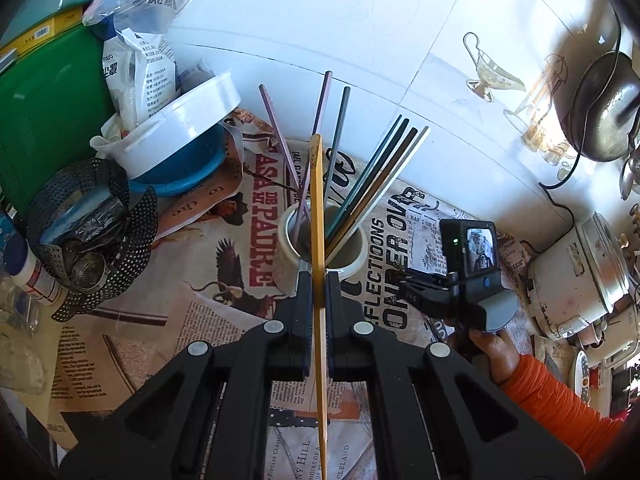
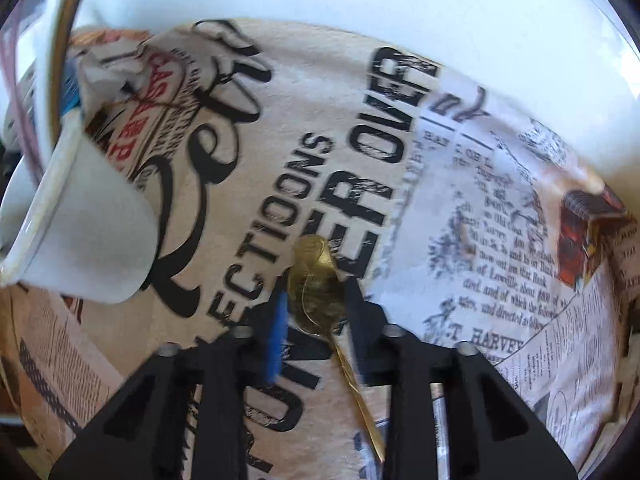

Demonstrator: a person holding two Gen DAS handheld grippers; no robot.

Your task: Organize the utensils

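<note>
Slim yellow chopstick (image 1: 318, 216) pinched (left gripper (image 1: 318, 292)) over glazed cup (image 1: 352, 256)

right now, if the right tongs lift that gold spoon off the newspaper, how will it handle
The gold spoon looks thin and polished, so it is probably light but slippery. Its slim handle passes between the right tongs, so it may pivot or droop bowl-first. It looks metal, likely stiff.
</note>
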